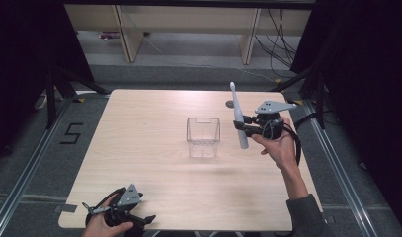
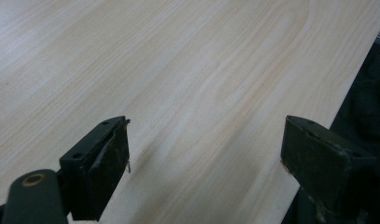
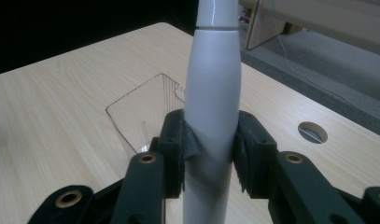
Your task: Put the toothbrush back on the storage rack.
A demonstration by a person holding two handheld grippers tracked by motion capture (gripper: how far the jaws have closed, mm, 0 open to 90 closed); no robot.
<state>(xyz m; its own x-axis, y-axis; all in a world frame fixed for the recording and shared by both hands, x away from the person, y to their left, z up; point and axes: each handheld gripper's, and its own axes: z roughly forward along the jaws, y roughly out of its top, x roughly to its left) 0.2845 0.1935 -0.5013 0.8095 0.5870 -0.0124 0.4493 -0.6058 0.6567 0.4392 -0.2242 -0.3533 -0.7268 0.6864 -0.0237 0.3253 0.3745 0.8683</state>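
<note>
— Where's the white toothbrush (image 1: 238,118)?
— Clamped upright in the right tool (image 1: 244,126), just right of the clear box (image 1: 203,137) mid-desk (image 1: 139,148)
— And the left tool (image 1: 139,218)?
— At the near left edge, jaws wide apart, holding nothing

Toothbrush (image 1: 238,117) right of container (image 1: 203,137)

One legible marking: a black numeral "5" (image 1: 71,133) on the grey floor (image 1: 35,163) left of the table.
</note>
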